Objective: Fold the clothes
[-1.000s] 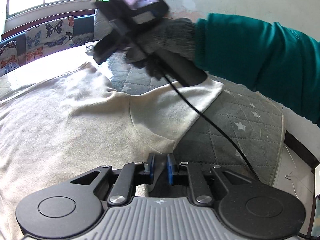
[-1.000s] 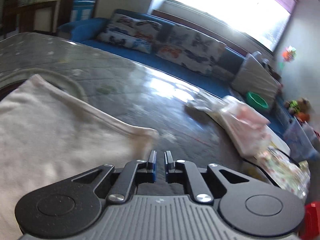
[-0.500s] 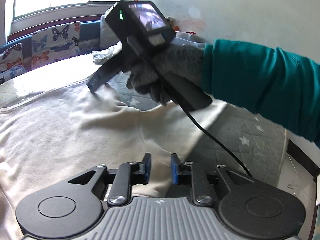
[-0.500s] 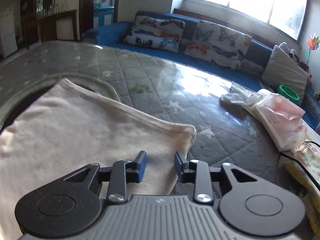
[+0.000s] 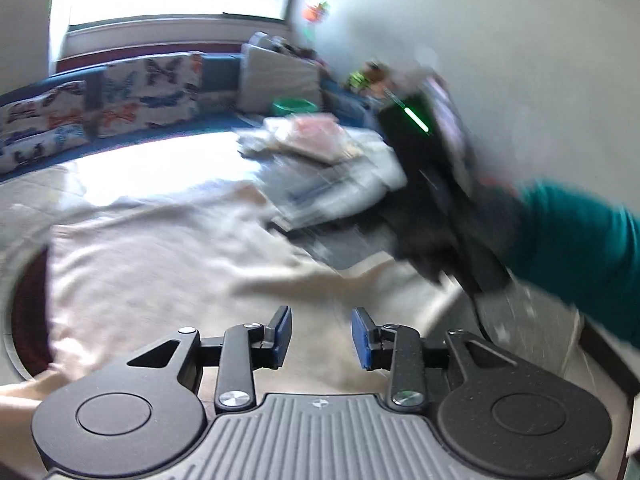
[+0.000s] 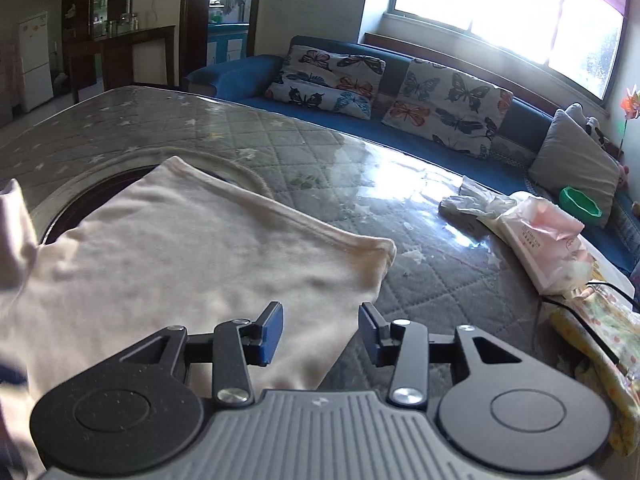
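A grey quilted cover with a pale star print (image 6: 420, 216) spreads over the flat surface that carries everything, glaring white where the window light strikes its far right part. A cream garment (image 6: 192, 264) lies spread flat on its near left part, one hemmed corner pointing right; in the blurred left view the same garment (image 5: 160, 264) fills the near half. To the far right, well apart from the garment, a crumpled clear plastic bag (image 6: 472, 206) lies beside a white and pink packet (image 6: 540, 244). A yellow patterned cloth (image 6: 604, 344) lies at the near right edge, with a black cable (image 6: 580, 310) crossing it.
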